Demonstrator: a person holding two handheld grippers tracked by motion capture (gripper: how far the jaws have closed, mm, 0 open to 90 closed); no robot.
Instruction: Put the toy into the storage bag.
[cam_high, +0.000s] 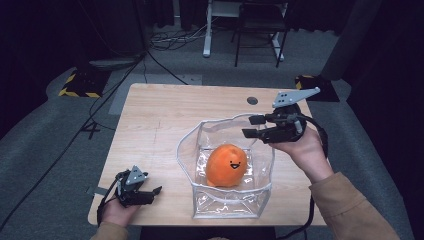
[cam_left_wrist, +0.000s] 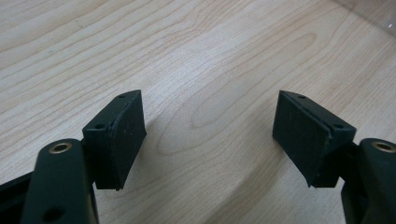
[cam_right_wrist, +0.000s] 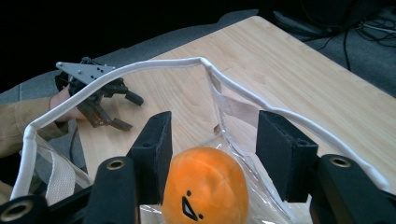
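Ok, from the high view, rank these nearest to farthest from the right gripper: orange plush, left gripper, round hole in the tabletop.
From the right gripper:
1. Round hole, just beyond it, at the table's far edge.
2. Orange plush, inside the clear bag, below and left; nearly as close.
3. Left gripper, at the table's near left corner.

No words, brand names or numbers can be read anywhere — not on the table (cam_high: 150, 125), the clear bag (cam_high: 230, 202) or the grippers' grey plates. The one drawn mark is a small black smiling face — two dot eyes and an open mouth — on the orange plush (cam_high: 227, 165) at the centre of the high view, seen again at the bottom of the right gripper view. Yellow-and-black hazard stripes edge a floor block (cam_high: 80, 85) at upper left.
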